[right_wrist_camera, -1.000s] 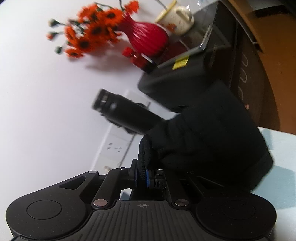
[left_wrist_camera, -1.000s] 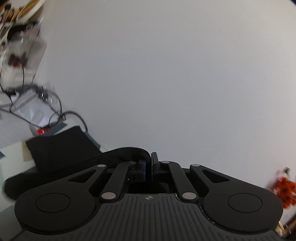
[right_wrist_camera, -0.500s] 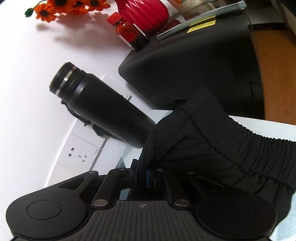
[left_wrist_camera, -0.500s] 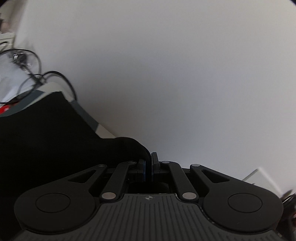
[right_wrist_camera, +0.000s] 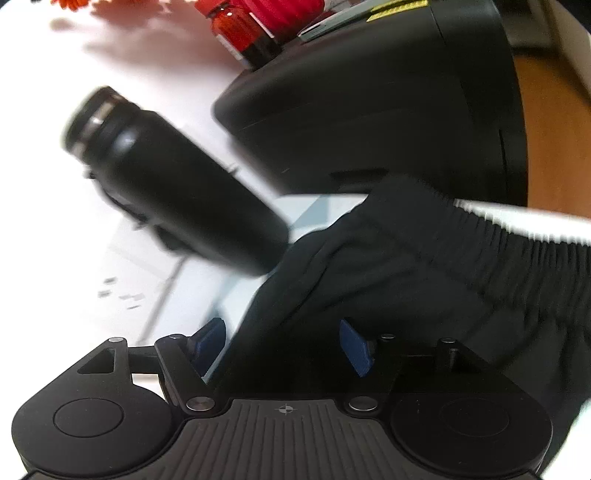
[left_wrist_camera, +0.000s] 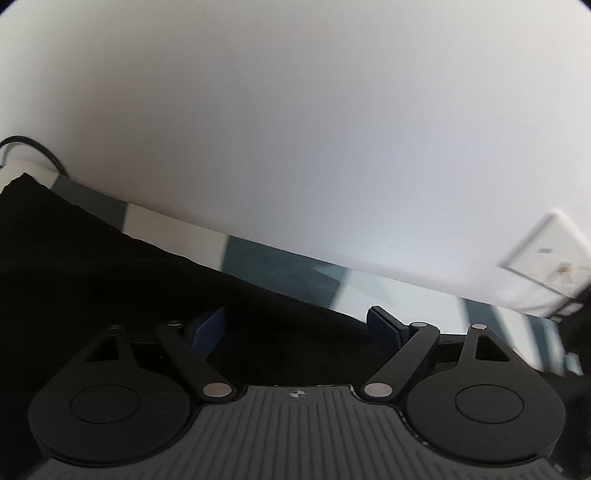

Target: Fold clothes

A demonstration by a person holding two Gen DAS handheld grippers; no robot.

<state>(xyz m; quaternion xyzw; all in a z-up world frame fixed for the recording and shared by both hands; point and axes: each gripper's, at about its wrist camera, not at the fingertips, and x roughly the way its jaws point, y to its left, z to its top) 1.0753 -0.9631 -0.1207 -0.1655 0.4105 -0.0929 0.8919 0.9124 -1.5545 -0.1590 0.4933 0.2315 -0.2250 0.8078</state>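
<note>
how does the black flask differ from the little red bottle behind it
The black flask is large, matt and dark all over, with a metal ring near its cap; the red bottle is small and see-through red. The flask stands in front on the table beside the black garment; the red bottle sits farther back, next to a black appliance and cut off by the frame's top edge. Both appear tilted the same way in this slanted view.

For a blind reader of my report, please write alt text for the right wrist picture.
The open right hand-held gripper sits low over black clothing with a gathered waistband, lying on a pale table. Behind it are a black bottle, a large black appliance and a small red bottle.
</note>
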